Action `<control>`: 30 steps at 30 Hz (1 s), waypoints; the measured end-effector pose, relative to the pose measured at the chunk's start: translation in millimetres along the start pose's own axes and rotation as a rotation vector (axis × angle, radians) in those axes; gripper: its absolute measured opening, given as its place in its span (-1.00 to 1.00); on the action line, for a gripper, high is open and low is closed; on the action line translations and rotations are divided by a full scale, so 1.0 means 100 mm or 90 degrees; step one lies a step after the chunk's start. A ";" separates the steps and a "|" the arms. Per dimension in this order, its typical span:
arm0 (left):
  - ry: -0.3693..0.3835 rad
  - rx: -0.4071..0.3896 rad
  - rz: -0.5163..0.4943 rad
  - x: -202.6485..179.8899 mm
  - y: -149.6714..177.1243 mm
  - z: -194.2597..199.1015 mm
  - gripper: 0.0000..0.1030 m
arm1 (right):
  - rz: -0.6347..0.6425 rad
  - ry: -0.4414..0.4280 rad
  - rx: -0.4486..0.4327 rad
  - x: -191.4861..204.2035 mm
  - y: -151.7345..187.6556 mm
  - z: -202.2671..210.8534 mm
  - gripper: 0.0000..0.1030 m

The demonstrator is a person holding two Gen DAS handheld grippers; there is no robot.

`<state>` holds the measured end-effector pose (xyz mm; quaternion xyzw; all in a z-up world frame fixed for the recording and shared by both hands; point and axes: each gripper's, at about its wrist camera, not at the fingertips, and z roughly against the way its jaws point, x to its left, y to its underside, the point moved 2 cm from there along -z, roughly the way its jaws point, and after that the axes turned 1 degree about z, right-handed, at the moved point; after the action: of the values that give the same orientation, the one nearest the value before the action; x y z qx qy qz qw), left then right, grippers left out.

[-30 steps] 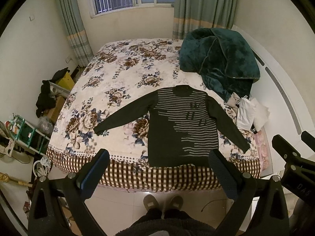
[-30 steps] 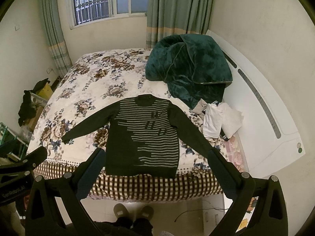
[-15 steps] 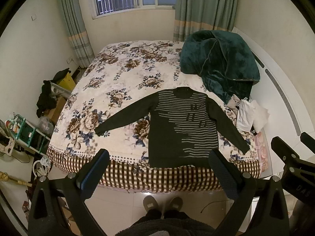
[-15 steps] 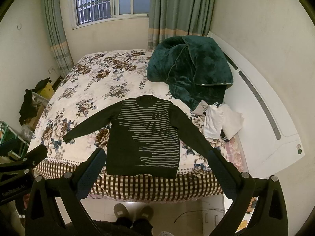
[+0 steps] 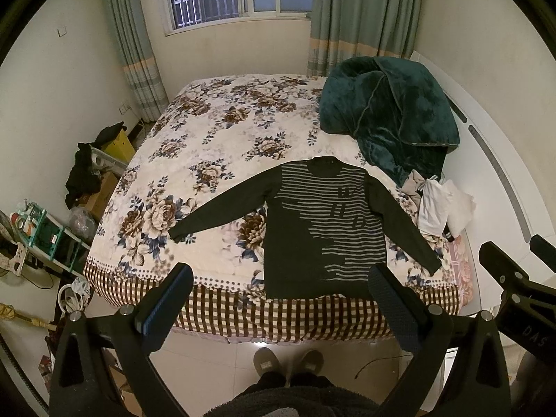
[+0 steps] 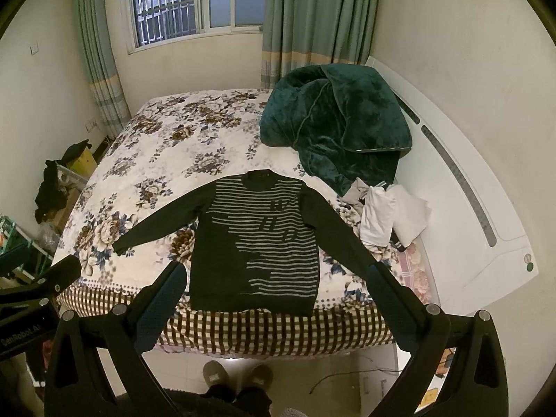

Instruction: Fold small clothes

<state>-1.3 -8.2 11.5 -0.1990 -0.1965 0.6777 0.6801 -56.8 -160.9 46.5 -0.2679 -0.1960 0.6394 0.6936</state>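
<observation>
Dark knit with pale grey stripes, the sweater (image 5: pixel 323 229) lies flat and face up at the near edge of the bed (image 5: pixel 215 146), sleeves spread to both sides, its hem reaching the checked border that hangs over that edge. Both grippers hover off the bed above the floor — the left gripper (image 5: pixel 278 299) and the right gripper (image 6: pixel 274 295) each with fingers spread wide and empty. A green blanket (image 6: pixel 333 121) is heaped toward the far right corner, with what look like pale folded clothes (image 6: pixel 389 219) at the right edge — hard to make out.
</observation>
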 end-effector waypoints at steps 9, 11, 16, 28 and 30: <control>0.002 -0.001 0.003 0.03 -0.18 0.04 1.00 | 0.000 0.000 -0.002 -0.01 0.03 -0.01 1.00; 0.002 -0.001 0.002 0.03 -0.15 0.04 1.00 | 0.000 0.000 -0.002 -0.02 0.04 -0.02 1.00; 0.004 -0.001 0.001 0.03 -0.19 0.05 1.00 | 0.000 0.001 -0.001 -0.01 0.04 -0.01 1.00; 0.001 -0.003 -0.011 0.07 -0.38 -0.34 1.00 | -0.024 0.008 0.009 -0.02 0.01 -0.17 1.00; -0.002 -0.008 -0.016 0.12 -0.35 -0.50 1.00 | -0.045 0.013 0.018 -0.07 0.00 -0.34 1.00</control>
<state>55.0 3.5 -12.4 -0.1999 -0.2040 0.6681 0.6870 -36.6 -171.6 20.3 -0.2576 -0.1891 0.6144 0.7214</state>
